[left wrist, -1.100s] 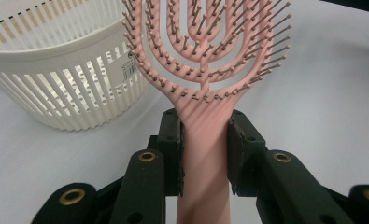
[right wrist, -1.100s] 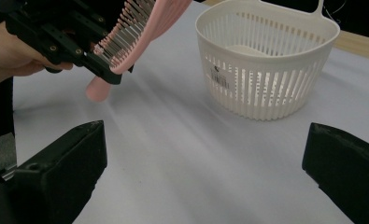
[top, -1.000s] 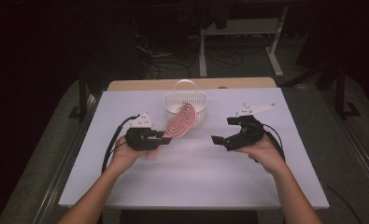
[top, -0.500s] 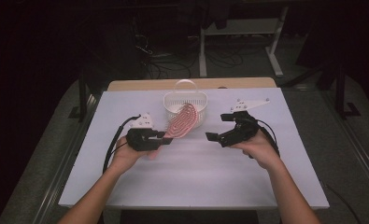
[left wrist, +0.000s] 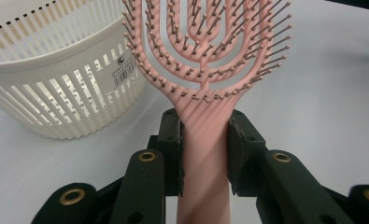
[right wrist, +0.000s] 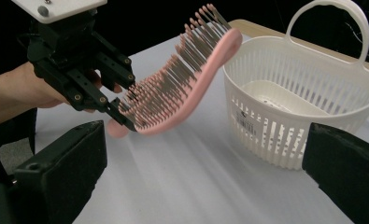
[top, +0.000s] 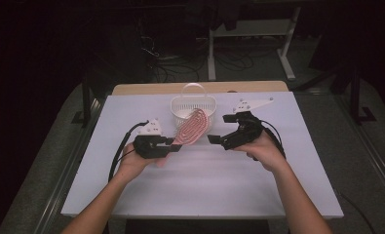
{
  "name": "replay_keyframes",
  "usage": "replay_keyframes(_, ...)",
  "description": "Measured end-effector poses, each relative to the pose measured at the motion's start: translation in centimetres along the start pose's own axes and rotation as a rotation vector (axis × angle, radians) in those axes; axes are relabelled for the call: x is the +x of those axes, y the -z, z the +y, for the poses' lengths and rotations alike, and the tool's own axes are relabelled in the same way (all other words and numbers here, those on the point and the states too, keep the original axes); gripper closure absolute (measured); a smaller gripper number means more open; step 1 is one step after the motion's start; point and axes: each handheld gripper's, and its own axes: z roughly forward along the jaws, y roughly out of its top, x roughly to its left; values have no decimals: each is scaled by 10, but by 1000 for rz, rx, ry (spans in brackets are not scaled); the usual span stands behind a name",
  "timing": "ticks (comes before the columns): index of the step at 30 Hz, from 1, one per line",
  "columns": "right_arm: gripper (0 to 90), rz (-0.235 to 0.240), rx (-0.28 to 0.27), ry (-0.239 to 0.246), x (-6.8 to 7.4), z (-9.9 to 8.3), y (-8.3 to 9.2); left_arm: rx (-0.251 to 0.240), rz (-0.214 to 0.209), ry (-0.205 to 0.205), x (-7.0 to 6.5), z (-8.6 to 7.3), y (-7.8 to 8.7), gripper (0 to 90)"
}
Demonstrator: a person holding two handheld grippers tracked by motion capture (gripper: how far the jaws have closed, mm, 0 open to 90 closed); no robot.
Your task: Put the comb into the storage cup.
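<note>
Pink plastic forms the hairbrush, a vented paddle type with rows of bristles, held off the white table at a slant, head raised toward the far side. Left gripper: clenched on the brush handle, both black pads pressing its sides just below the head, as the left gripper view shows; the handle runs down between the jaws and out of the bottom of that view. The head of the brush lies just beside the white slatted basket, which stands on the far middle of the table with its loop handle upright. From above, the tip of the brush overlaps the near rim of the basket; whether they touch cannot be told. Right gripper: released, jaws spread wide with nothing between them, set to the right of the brush and pointing left toward it, close to the brush head but apart from it. In the right gripper view the brush and the left gripper sit between its own two jaws farther off, with the basket to the right. A wooden board edge shows beyond the far side of the table.
</note>
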Motion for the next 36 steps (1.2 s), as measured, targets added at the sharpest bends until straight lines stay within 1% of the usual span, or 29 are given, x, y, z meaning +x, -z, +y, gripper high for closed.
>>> replay_keyframes(8, 0, 14, -16, -2, 1, 8, -6, -7, 6, -11, -3, 1, -2, 708)
replay_keyframes(19, 0, 22, -3, -22, 3, 6, -19, 2, -7, -41, -12, 3, -11, 708)
replay_keyframes(26, 0, 31, 5, -43, 4, 3, -26, 3, -6, -51, -16, 4, -14, 708)
replay_keyframes(28, 0, 39, 15, -48, 6, 2, -28, 2, -6, -52, -17, 4, -15, 708)
replay_keyframes(32, 0, 37, 22, -57, 7, 2, -34, 2, -9, -58, -19, 5, -16, 708)
replay_keyframes(36, 43, 37, 21, -69, 7, 1, -36, 2, -6, -59, -20, 5, -17, 708)
